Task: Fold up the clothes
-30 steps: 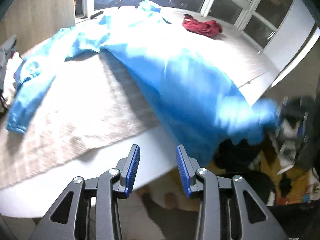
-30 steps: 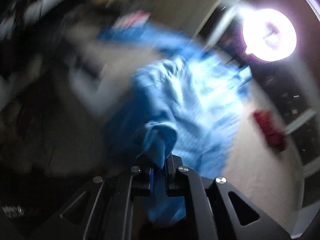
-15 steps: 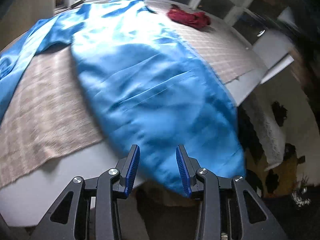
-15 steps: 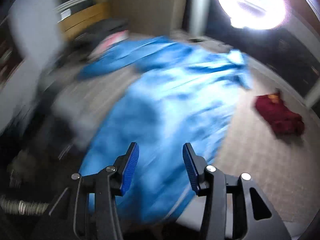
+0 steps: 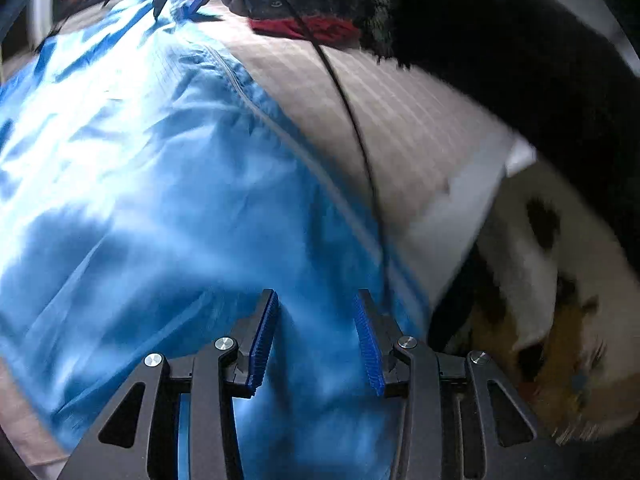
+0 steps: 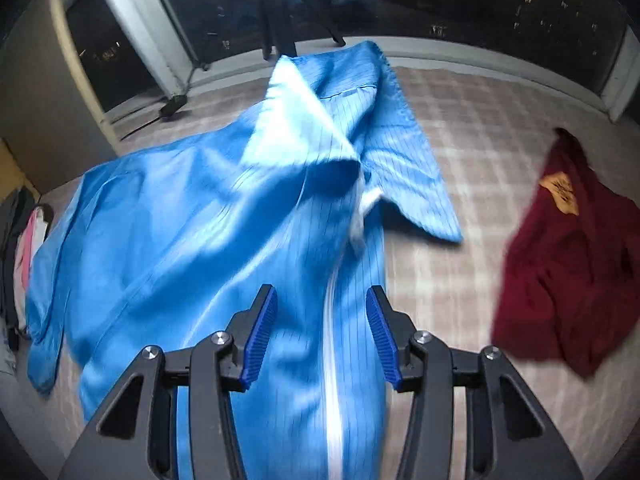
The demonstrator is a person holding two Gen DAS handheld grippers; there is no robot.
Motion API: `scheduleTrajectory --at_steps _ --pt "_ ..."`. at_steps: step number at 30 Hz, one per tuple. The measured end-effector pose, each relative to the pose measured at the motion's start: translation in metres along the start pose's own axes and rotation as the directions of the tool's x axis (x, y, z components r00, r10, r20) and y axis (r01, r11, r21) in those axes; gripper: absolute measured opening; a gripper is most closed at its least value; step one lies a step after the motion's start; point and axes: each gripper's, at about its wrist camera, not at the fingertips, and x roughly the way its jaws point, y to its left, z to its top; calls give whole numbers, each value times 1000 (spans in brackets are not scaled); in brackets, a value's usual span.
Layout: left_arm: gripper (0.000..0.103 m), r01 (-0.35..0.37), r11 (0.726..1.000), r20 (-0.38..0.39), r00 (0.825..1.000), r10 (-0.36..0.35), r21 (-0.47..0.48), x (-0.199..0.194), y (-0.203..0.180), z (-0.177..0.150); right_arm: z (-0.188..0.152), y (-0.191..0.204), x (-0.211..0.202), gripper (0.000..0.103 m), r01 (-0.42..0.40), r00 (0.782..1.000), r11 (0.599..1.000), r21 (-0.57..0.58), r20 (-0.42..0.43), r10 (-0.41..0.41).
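The blue garment lay spread on the bed, over its checked beige cover, reaching from the far edge by the dark windows toward the near edge. One sleeve stuck out to the right with its cuff end lying flat on the cover; another trailed down the left side toward the bed's left edge, where a pink and dark pile sat. A white zip line ran down the cloth's middle — it passed between the right gripper's fingers, which stood partly apart above the cloth, nothing pinched between them.

A dark red garment with a yellow patch lay crumpled near the bed's right edge, well apart from the blue one; bare cover separated the two, open room on that side.

In the left wrist view the left gripper hung over the near part of the blue garment, its fingers also partly apart and gripping nothing. The cloth's hemmed edge ran diagonally just right of those fingers, close to the bed's near corner, where the white mattress side showed. Beyond that corner lay a patterned rug — white, black and yellow. A thin black cable crossed the view, and a dark fuzzy sleeve filled the upper right. The red garment showed at the far edge.
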Motion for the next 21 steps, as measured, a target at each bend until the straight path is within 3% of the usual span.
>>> scheduleTrajectory --at_steps 2,4,6,8,9,10,11,15,17,19,21 --pt "41 -25 999 25 999 26 -38 13 -5 17 12 -4 10 46 -31 999 1000 -1 -11 31" --pt "51 -119 993 24 993 120 -15 30 -15 31 23 -7 16 46 -44 999 999 -19 -10 44" --pt "52 -194 981 28 981 193 17 43 -23 39 33 -10 22 46 -54 999 998 -39 -9 53" --pt "50 -233 972 41 972 232 33 49 -29 45 39 -16 30 45 -76 997 996 -54 -22 75" --pt "34 -236 971 47 971 234 38 51 -30 46 40 -18 32 33 -86 996 994 -65 -25 85" --pt "4 -208 977 48 977 206 36 51 -29 47 41 -21 32 20 -100 995 992 -76 -24 98" --pt "5 -166 986 39 985 165 20 52 -26 49 41 -24 29 10 -119 993 989 -85 -17 118" --pt "3 -52 999 54 997 52 -10 40 -36 58 42 -36 3 10 -190 981 971 -147 20 195" --pt "4 -4 998 84 996 0 57 34 -59 65 47 -46 -14 10 -190 979 965 -180 41 201" --pt "6 1 995 100 995 -11 100 39 -72 70 51 -56 -19 9 -134 985 970 -201 78 152" --pt "6 -20 994 65 998 13 107 51 -75 73 50 -63 -3 10 -62 993 976 -208 81 81"
